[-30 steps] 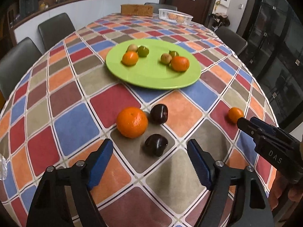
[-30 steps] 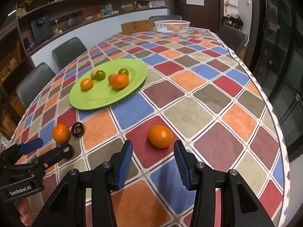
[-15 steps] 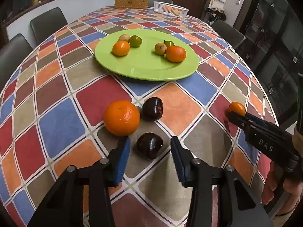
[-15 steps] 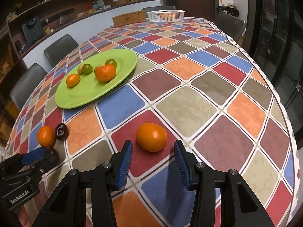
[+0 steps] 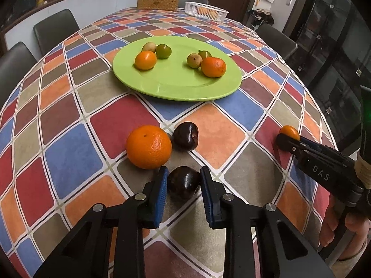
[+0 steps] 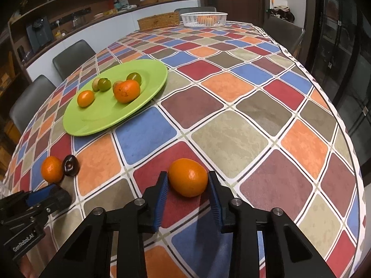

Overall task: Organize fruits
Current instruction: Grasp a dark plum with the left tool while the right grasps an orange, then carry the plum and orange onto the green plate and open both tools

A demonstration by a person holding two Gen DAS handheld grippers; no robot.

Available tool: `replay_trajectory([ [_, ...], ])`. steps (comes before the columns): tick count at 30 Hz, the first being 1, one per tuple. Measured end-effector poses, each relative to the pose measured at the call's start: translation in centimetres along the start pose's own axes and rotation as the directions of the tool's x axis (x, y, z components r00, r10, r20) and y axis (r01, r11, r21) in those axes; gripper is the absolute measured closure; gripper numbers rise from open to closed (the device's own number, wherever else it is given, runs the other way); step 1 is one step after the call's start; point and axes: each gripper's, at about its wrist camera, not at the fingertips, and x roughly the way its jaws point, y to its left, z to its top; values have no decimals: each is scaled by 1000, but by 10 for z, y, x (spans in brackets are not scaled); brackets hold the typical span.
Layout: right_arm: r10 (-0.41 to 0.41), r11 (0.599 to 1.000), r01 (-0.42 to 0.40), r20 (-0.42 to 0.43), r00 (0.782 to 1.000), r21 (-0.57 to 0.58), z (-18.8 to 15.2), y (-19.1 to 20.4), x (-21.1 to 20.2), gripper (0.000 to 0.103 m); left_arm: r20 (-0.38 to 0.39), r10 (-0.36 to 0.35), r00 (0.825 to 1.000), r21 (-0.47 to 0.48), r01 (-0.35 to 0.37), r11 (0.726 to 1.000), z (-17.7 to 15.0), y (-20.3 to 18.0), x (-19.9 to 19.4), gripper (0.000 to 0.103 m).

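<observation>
My left gripper [image 5: 183, 183] has its blue pads against both sides of a dark plum [image 5: 183, 182] that lies on the tablecloth. A large orange [image 5: 148, 146] and a second dark plum [image 5: 186, 136] lie just beyond it. My right gripper [image 6: 188, 185] has its pads on either side of a small orange [image 6: 187, 177] on the table, touching or nearly touching it. A green plate [image 5: 178, 81] farther back holds two oranges and several small green-brown fruits; it also shows in the right wrist view [image 6: 106, 113].
A white basket [image 5: 206, 11] with fruit and a wicker box [image 5: 157, 2] stand at the table's far end. Dark chairs [image 5: 55, 29] surround the table. The table's edge drops off at the right [image 6: 336, 115]. Each gripper shows in the other's view.
Both grippers have moved forward and down over their fruits. The left jaws have narrowed from wide open onto the plum. The right jaws now flank the small orange.
</observation>
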Motion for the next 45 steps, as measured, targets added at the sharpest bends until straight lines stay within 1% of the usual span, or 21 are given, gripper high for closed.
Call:
replay_trajectory([
  [5, 18, 1000, -18, 17, 1000, -11, -1, 8, -13, 69, 23, -19, 1000, 8, 18, 1000, 1, 1, -7, 75],
  [11, 49, 999, -48, 44, 998, -14, -3, 18, -31, 69, 61, -38, 997, 39, 36, 999, 2, -1, -21, 75],
  [22, 83, 996, -79, 99, 992, -41, -1, 37, -64, 69, 120, -92, 988, 104, 80, 991, 5, -3, -48, 75],
  [28, 100, 994, -93, 133, 986, -60, 3, 47, -78, 69, 180, -111, 977, 159, 82, 984, 10, -6, -68, 75],
  [35, 127, 990, -114, 187, 974, -79, 14, 60, -90, 69, 237, -131, 963, 179, 90, 980, 24, 0, -85, 75],
  [45, 150, 986, -130, 225, 963, -103, 35, 79, -94, 69, 310, -145, 940, 187, 89, 978, 47, 13, -103, 75],
])
